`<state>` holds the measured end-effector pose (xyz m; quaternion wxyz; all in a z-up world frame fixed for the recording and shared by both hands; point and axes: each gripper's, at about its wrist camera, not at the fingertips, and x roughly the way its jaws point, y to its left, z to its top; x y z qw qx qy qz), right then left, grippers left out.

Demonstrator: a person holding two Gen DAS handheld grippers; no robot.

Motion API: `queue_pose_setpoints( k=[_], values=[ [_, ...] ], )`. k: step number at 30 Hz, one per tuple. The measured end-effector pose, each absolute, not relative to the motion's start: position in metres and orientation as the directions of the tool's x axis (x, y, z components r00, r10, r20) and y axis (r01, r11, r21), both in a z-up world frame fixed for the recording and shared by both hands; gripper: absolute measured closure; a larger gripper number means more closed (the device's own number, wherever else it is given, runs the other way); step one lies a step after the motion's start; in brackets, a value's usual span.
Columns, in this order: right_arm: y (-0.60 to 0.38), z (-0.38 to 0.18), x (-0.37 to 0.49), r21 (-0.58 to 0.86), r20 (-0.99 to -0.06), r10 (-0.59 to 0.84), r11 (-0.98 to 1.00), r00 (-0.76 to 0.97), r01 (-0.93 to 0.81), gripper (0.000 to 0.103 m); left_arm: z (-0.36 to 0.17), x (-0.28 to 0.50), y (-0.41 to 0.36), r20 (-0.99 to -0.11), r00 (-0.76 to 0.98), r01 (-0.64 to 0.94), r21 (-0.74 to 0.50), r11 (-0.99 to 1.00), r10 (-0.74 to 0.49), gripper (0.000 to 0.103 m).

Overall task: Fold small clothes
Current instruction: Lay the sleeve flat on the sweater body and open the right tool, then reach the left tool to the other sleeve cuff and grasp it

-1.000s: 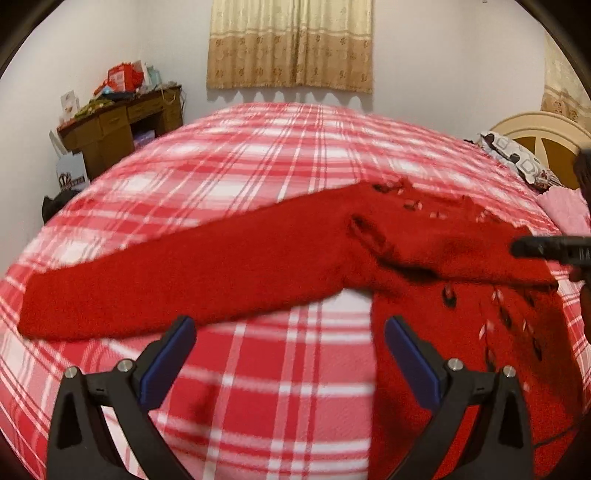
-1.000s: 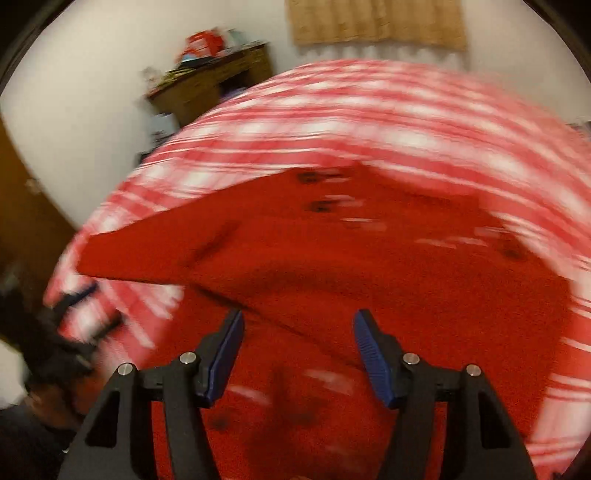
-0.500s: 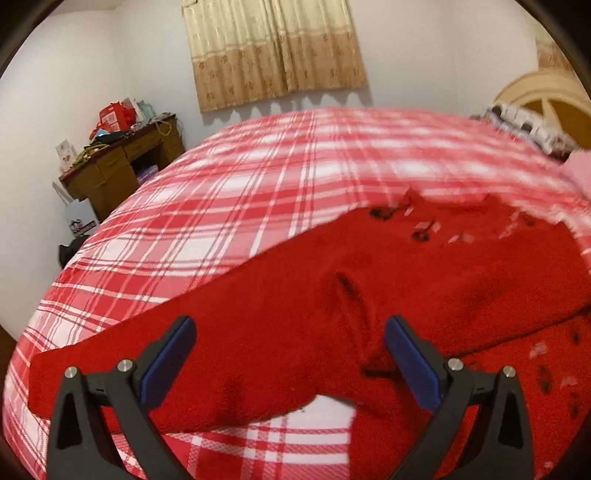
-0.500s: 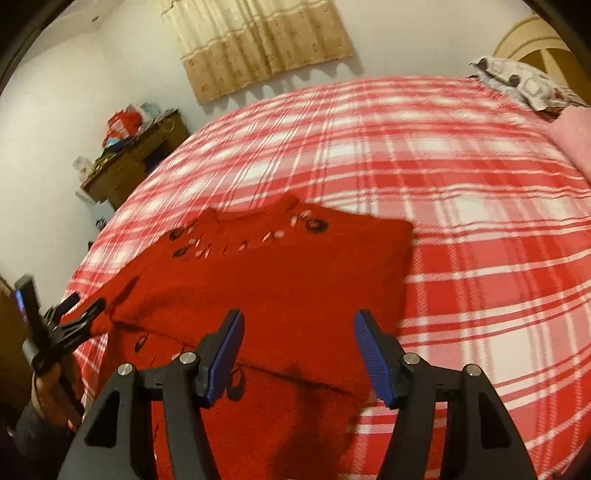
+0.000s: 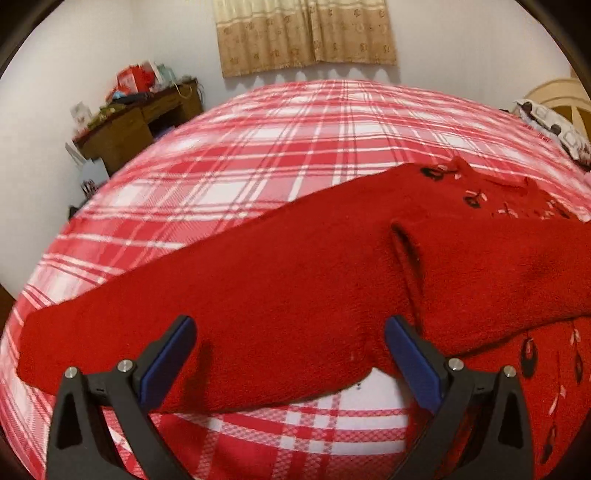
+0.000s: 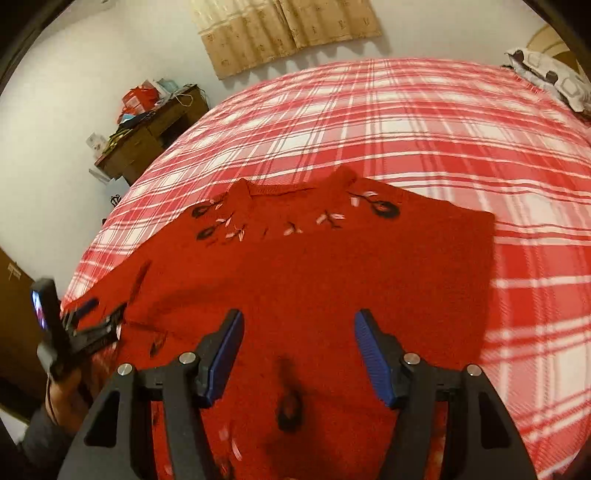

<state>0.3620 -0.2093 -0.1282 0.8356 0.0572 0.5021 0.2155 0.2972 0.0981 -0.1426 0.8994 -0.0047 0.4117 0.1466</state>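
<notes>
Red-and-white checked cloth covers the bed (image 5: 295, 147), which fills the space ahead of both claws. On it lies the red sweater (image 6: 314, 277), spread flat, directly in front of the right claw (image 6: 299, 354) and partly under it. The right side of the sweater is folded in, so it has a straight edge to the right of this claw. One long sleeve (image 5: 203, 314) stretches to the left, across the front of the left claw (image 5: 288, 358), and its lower edge lies between the blue pads of that claw. Both claws are wide and hold nothing. The left claw is also seen from the right wrist camera, far to the left of the right claw, at the sleeve. Small flower embroidery (image 6: 373, 205) decorates the collar area, ahead of the right claw. Beyond the bed, to the left, a wooden desk (image 5: 136, 125) stands at the wall, and a beige curtain (image 5: 306, 33) hangs ahead.
</notes>
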Motion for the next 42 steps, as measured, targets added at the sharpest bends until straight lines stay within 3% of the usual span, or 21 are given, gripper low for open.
queue_pose_setpoints(
  k=[3, 6, 10, 16, 21, 27, 30, 34, 36, 42],
  values=[
    [-0.175, -0.139, 0.356, 0.193, -0.850, 0.333, 0.918, 0.408, -0.346, 0.037, -0.139, 0.292, 0.098, -0.728, 0.634, -0.269, 0.111, 0.957, 0.262, 0.000],
    [-0.150, -0.124, 0.347, 0.291, -0.816, 0.448, 0.864, 0.365, -0.411, 0.037, -0.133, 0.274, 0.105, -0.710, 0.660, -0.276, 0.077, 0.958, 0.247, 0.000],
    [-0.115, -0.109, 0.347, 0.261, -0.788, 0.471, 0.838, 0.396, -0.479, 0.037, -0.120, 0.249, 0.118, -0.672, 0.693, -0.298, 0.064, 0.953, 0.261, 0.000],
    [-0.043, -0.133, 0.355, 0.392, -0.768, 0.594, 0.731, 0.239, -0.558, 0.037, -0.102, 0.219, 0.154, -0.625, 0.706, -0.363, 0.087, 0.928, 0.334, 0.000],
    [0.001, -0.141, 0.331, 0.282, -0.789, 0.551, 0.717, 0.271, -0.638, 0.032, -0.106, 0.200, 0.197, -0.636, 0.651, -0.442, 0.126, 0.888, 0.415, 0.000],
    [-0.014, -0.120, 0.336, 0.282, -0.740, 0.579, 0.730, 0.343, -0.623, 0.032, -0.117, 0.181, 0.242, -0.661, 0.561, -0.545, 0.159, 0.823, 0.499, 0.000],
    [-0.005, -0.137, 0.340, 0.318, -0.781, 0.570, 0.714, 0.254, -0.624, 0.032, -0.123, 0.176, 0.262, -0.688, 0.538, -0.576, 0.123, 0.808, 0.488, 0.000],
    [0.017, -0.150, 0.305, 0.069, -0.793, 0.477, 0.688, 0.379, -0.722, 0.026, -0.114, 0.158, 0.282, -0.645, 0.529, -0.638, 0.127, 0.759, 0.552, 0.000],
    [0.023, -0.152, 0.296, 0.012, -0.794, 0.453, 0.678, 0.406, -0.735, 0.017, -0.110, 0.148, 0.297, -0.647, 0.513, -0.675, 0.102, 0.731, 0.564, 0.000],
    [0.023, -0.153, 0.293, 0.010, -0.794, 0.454, 0.674, 0.403, -0.738, 0.014, -0.112, 0.131, 0.321, -0.668, 0.514, -0.696, 0.043, 0.717, 0.538, 0.001]
  ],
)
